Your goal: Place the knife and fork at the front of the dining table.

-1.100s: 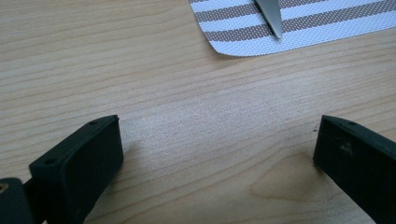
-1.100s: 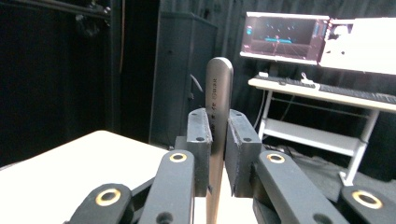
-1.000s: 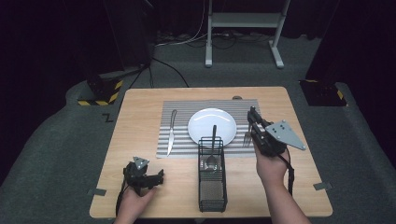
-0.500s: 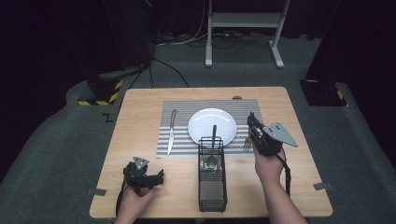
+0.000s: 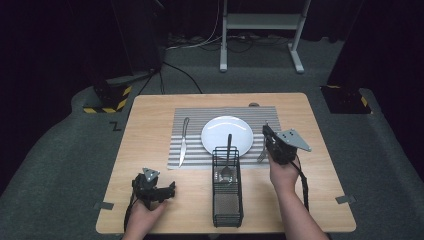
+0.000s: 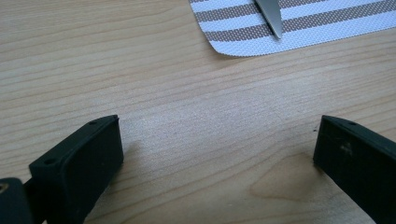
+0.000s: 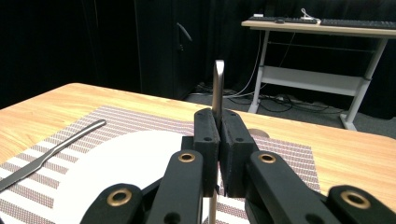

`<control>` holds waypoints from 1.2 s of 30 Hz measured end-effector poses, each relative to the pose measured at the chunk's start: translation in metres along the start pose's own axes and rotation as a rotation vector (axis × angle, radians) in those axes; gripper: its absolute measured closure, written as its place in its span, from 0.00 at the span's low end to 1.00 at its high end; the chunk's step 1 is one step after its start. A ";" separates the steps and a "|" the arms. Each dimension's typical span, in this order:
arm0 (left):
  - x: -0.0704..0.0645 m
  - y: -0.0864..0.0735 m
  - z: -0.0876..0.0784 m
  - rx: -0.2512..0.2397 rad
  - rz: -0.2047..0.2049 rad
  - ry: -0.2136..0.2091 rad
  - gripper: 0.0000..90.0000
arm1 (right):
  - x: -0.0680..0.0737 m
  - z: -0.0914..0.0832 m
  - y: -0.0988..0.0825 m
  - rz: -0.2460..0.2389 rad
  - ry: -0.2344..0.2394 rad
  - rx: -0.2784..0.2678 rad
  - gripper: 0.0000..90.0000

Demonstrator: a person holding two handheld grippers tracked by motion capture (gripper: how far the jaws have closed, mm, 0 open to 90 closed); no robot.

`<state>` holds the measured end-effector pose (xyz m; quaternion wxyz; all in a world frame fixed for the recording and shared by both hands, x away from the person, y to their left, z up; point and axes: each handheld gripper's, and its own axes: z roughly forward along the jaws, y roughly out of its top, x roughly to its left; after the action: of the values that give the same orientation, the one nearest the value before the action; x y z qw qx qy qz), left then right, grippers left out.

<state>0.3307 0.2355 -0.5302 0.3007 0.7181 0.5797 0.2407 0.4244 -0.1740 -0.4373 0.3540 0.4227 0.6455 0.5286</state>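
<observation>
My right gripper (image 5: 268, 137) (image 7: 218, 122) is shut on a metal fork (image 5: 261, 155) (image 7: 218, 88), just right of the white plate (image 5: 227, 131). Its jaws have just been closing with the fork's handle between them. The handle stands up above the jaws and the tines hang low over the striped placemat (image 5: 195, 120). My left gripper (image 5: 159, 191) (image 6: 217, 140) rests open on the bare wood at the front left, nothing between its fingers. A knife (image 5: 184, 142) lies on the mat left of the plate; its tip (image 6: 271, 16) appears in the left gripper view.
A black wire basket (image 5: 227, 200) stands at the front middle of the wooden table (image 5: 150, 125), with a spoon (image 5: 228, 150) upright in it. A white desk frame (image 5: 260, 30) and cables stand on the floor beyond the table.
My right gripper has come down and nearer the person with the fork, so the tines now hang close to the mat. The left gripper has stayed put.
</observation>
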 end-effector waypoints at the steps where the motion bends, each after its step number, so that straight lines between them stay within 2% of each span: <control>1: 0.000 0.000 0.000 0.000 0.000 0.000 0.02 | 0.000 0.001 0.000 0.000 -0.001 0.002 0.96; 14: 0.000 0.000 0.000 0.000 0.000 0.000 0.02 | -0.010 0.022 0.000 0.046 -0.004 0.040 0.96; 19: 0.000 0.000 0.000 -0.002 -0.002 0.001 0.02 | -0.014 0.035 0.001 0.067 -0.008 0.064 0.96; 36: 0.000 0.000 0.000 -0.003 -0.003 0.000 0.02 | -0.022 0.082 -0.004 0.092 -0.032 0.159 0.95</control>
<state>0.3308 0.2354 -0.5304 0.3018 0.7168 0.5804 0.2412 0.5060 -0.1629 -0.4562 0.3049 0.4869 0.6598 0.4845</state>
